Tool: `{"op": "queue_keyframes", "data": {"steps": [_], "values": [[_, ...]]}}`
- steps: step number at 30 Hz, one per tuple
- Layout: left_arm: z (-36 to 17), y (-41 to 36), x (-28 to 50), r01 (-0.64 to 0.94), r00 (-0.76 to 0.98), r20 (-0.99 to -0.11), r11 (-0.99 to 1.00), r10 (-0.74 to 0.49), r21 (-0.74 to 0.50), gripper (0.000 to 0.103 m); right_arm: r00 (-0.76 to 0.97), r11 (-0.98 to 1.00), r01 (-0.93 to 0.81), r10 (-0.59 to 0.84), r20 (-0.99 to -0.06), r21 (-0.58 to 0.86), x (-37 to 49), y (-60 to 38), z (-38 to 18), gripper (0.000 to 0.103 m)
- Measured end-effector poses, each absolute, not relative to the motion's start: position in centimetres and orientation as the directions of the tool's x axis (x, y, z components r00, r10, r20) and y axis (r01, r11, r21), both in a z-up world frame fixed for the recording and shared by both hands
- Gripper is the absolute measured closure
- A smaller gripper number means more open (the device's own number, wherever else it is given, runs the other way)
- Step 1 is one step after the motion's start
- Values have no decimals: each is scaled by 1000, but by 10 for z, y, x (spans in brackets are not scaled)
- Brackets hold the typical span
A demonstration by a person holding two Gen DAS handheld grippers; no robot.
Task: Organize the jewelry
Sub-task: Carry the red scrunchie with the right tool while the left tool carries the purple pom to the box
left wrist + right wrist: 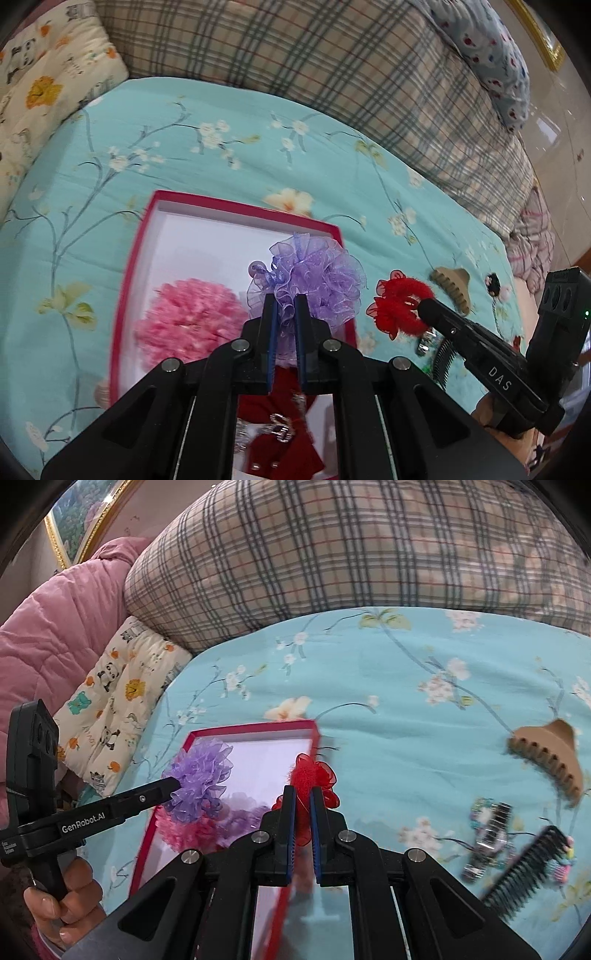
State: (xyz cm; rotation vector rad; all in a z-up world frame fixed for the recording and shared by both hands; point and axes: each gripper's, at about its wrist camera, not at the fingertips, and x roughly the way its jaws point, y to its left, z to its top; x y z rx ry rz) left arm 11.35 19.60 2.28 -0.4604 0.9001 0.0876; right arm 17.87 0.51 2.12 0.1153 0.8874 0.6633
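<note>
Left claw (285, 317): mine, clenched on purple organza scrunchie (314, 280); featherlight, crushable.
Right claw (302, 805): grasping red scrunchie (312, 775), soft; pinch ruffles.

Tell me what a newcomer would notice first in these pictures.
First, the purple organza scrunchie pinched in the left gripper above the red-rimmed box, where a pink scrunchie lies. Next, the red scrunchie clamped in the right gripper, over the turquoise floral bedspread.
</note>
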Motion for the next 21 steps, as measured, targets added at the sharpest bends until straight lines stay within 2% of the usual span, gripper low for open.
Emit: {"op": "queue_keyframes", "data": {"steps": [8,21], "values": [[13,227,118,-335,615,-787,885,-53,-322,96,405,754,-532,626,-667,385,190,58,12,97],[-26,257,143,-410,560,-829,866,-10,-287,96,354,764,-505,607,-711,401,217,92,-27,97]]}}
